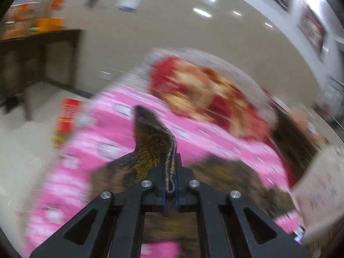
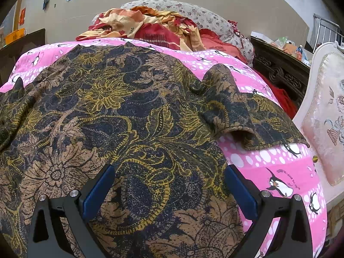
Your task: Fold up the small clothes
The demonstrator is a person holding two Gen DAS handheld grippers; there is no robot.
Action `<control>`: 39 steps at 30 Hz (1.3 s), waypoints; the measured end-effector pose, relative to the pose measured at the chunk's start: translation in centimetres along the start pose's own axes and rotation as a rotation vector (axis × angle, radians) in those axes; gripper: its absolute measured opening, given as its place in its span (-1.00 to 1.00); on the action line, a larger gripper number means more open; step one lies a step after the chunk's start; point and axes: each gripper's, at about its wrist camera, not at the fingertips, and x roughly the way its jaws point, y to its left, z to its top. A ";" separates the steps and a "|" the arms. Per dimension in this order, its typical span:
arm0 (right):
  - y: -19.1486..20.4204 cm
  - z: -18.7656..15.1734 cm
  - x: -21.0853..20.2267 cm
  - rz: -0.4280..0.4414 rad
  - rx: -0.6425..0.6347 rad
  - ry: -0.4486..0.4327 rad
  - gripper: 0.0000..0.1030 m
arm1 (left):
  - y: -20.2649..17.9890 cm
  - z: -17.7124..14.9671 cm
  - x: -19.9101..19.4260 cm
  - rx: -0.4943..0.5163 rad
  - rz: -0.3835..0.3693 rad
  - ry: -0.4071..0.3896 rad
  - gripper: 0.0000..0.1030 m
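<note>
A dark garment with a brown and gold flower print lies spread over a pink penguin-print bed cover. One short sleeve lies folded over at the right. In the left wrist view, my left gripper is shut on an edge of the flower-print garment, and a flap of it stands up above the jaws, lifted over the pink bed cover; this view is blurred. My right gripper stands open just above the cloth near its lower hem, its blue pads wide apart with cloth below them.
A heap of red and cream bedding and a flowered pillow lie at the far end of the bed. A white upholstered chair stands close on the right. A dark wooden table stands at the left, by the wall.
</note>
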 end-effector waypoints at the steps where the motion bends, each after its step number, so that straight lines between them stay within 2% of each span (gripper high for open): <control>1: 0.1 0.0 0.0 -0.001 -0.001 0.001 1.00 | -1.8 -1.2 1.9 0.016 -0.043 0.035 -0.90; 2: 0.0 0.1 0.0 -0.008 0.000 0.003 1.00 | -3.9 -2.9 4.3 0.030 -0.092 0.079 -0.90; 5: -0.1 0.6 -0.7 -0.001 0.005 0.009 1.00 | -7.8 -7.2 9.9 0.047 -0.163 0.184 -0.90; 8: -0.7 2.5 -2.5 0.048 0.011 -0.036 1.00 | -10.1 -12.2 15.0 0.102 -0.140 0.301 -0.88; 11: -0.7 5.6 -3.7 0.159 0.019 -0.064 1.00 | -10.3 -15.3 16.9 0.128 -0.091 0.383 -0.63; 12: -0.4 6.9 -3.9 0.234 0.026 -0.082 1.00 | -10.1 -15.7 16.5 0.123 -0.098 0.379 -0.47; 13: 0.1 7.7 -3.8 0.304 0.029 -0.088 1.00 | -9.8 -15.9 15.8 0.121 -0.112 0.372 -0.21; 14: 0.8 8.6 -3.2 0.399 0.031 -0.080 1.00 | -9.6 -15.9 14.9 0.126 -0.110 0.359 -0.09; 16: 2.9 9.6 -1.0 0.594 0.022 -0.020 0.99 | -8.6 -16.0 12.8 0.135 -0.088 0.312 0.20; 17: 4.2 9.9 0.3 0.651 0.012 0.006 0.83 | -7.8 -16.2 11.9 0.130 -0.072 0.301 0.23; 18: 5.1 10.0 1.5 0.671 -0.002 0.022 0.53 | -7.4 -16.5 11.3 0.132 -0.067 0.302 0.23; 21: 8.2 10.0 5.5 0.758 -0.026 0.107 0.11 | -5.8 -18.6 9.9 0.219 0.017 0.291 0.23; 23: 9.2 10.0 7.6 0.783 -0.001 0.149 0.00 | -4.1 -19.5 8.7 0.230 0.039 0.278 0.23; 24: 9.2 9.9 8.2 0.809 0.023 0.162 -0.01 | -3.0 -19.4 7.8 0.198 0.031 0.259 0.23; 26: 9.0 10.1 9.2 0.874 0.073 0.168 -0.05 | -1.1 -19.0 7.2 0.098 0.107 0.212 0.44; 27: 9.0 10.2 9.7 0.906 0.096 0.177 -0.06 | 0.3 -18.9 7.4 0.034 0.137 0.217 0.46; 28: 9.1 10.2 10.3 0.947 0.116 0.200 -0.07 | 1.4 -18.9 7.5 -0.024 0.117 0.221 0.46; 29: 9.3 10.3 10.6 0.953 0.114 0.210 -0.11 | 2.0 -18.7 7.2 -0.065 0.092 0.192 0.46; 31: 10.0 10.4 10.5 0.959 0.114 0.212 -0.26 | 1.9 -18.8 7.2 -0.053 0.107 0.194 0.46; 32: 10.1 10.4 10.5 0.962 0.119 0.217 -0.39 | 1.5 -18.8 7.4 -0.032 0.126 0.200 0.46; 34: 10.6 10.6 10.4 0.927 0.095 0.224 -0.82 | 1.2 -18.9 7.7 -0.009 0.146 0.209 0.49; 35: 10.5 10.8 9.9 0.914 0.093 0.211 -0.90 | 1.0 -18.9 7.8 -0.001 0.153 0.212 0.49; 39: 8.1 12.2 8.3 0.805 0.096 0.139 -0.90 | 1.2 -18.9 7.6 -0.006 0.148 0.210 0.49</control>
